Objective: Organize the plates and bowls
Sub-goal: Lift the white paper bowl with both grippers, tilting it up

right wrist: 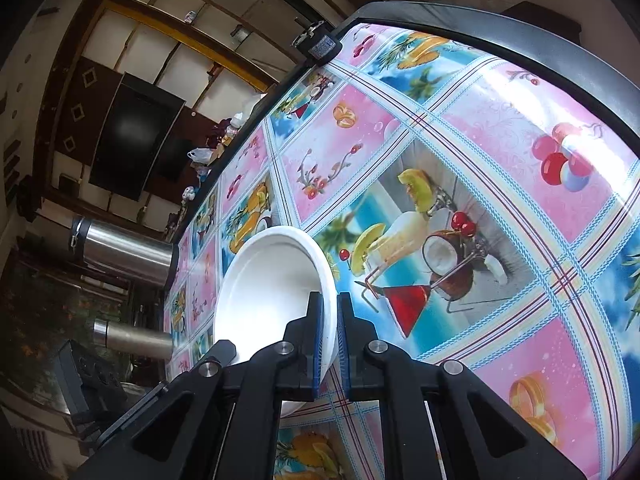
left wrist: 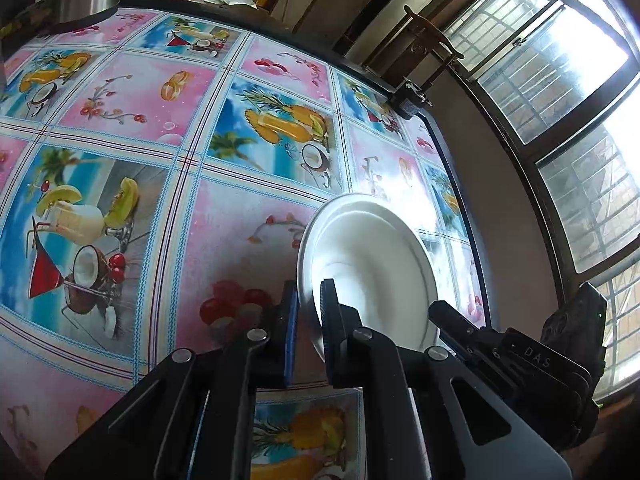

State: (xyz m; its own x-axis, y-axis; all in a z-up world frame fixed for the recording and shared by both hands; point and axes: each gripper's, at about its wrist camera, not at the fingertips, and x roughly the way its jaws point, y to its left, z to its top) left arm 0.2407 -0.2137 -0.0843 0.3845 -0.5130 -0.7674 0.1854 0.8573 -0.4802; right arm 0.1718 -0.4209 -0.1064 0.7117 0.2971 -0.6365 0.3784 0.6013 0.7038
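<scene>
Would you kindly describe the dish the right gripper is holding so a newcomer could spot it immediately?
Start from the table, covered in a pink-and-blue fruit-print cloth. Near its left side in the right wrist view, beside two steel flasks, the right gripper is shut on the rim of a white bowl. It is plain, deep and glossy, unlike the busy cloth beneath it.

The letters "DAS" stand in pale print on a black device (left wrist: 532, 360) at the lower right of the left wrist view. A small label on a black box (right wrist: 322, 46) at the surface's far edge is too small to read.
</scene>
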